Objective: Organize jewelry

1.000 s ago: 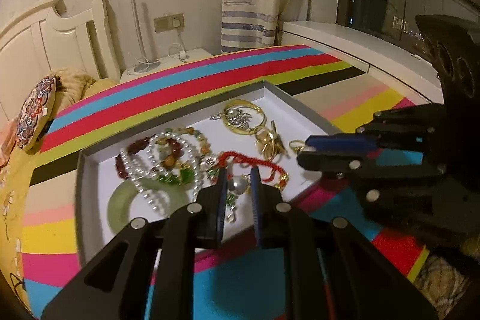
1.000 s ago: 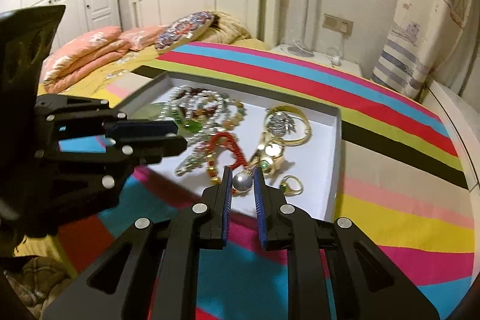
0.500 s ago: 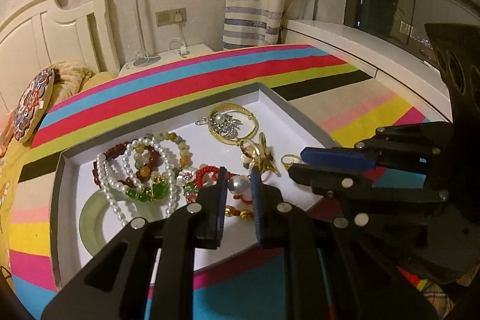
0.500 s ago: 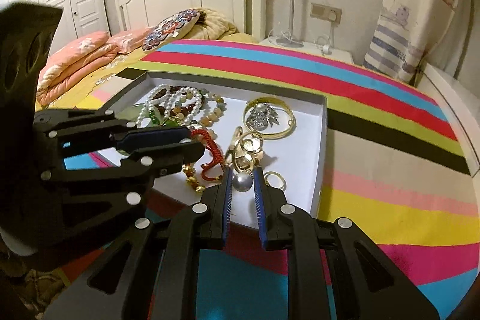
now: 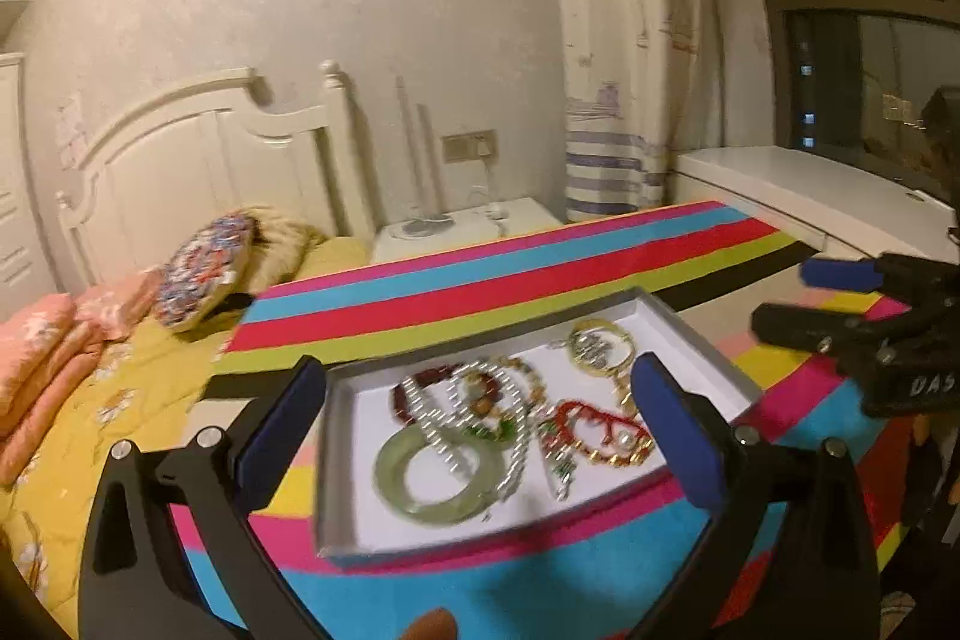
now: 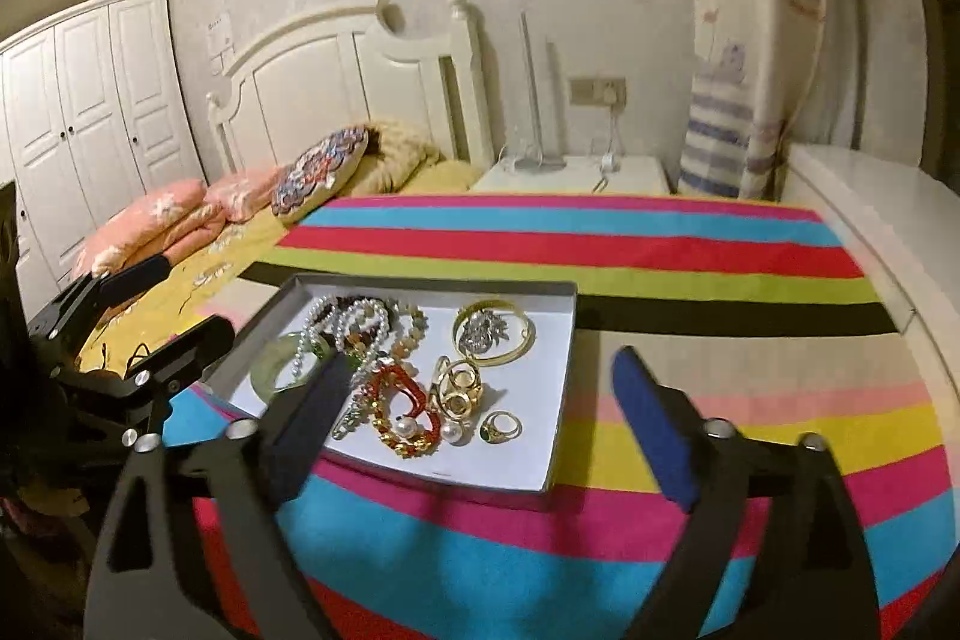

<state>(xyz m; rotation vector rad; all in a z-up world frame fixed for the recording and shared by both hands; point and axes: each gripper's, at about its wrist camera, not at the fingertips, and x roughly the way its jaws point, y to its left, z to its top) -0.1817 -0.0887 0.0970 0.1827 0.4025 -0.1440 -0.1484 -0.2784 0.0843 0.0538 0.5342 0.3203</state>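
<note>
Both grippers hang spread wide and empty above the near edge of the shallow white cardboard tray (image 6: 555,388), which sits on the striped, felt-like rainbow cloth (image 6: 600,250). From where I stand, the left gripper (image 5: 480,418) frames the tray's left half, and the right gripper (image 6: 480,394) frames its right half; neither touches any jewelry.

Going left to right in the tray: a smooth, translucent pale green jade bangle (image 5: 441,478) lies flat, with a looped strand of small white pearls (image 5: 474,412) draped over its rim and over a dark red bead bracelet (image 5: 414,394). Next comes a red cord bracelet (image 6: 399,391) tangled with a gold chain carrying a large pearl (image 6: 407,427). Then a cluster of chunky gold rings (image 6: 459,391), a loose round pearl (image 6: 453,433) and a small gold ring with a green stone (image 6: 501,426). Behind them, a thin gold bangle (image 6: 495,334) encircles a spiky silver brooch (image 6: 483,331).

My worry is the tangle: lifting any one strand could drag its neighbours along, even tip the light tray. The hard, slick bangle may slide from the pads, and the loose pearl looks ready to roll.
</note>
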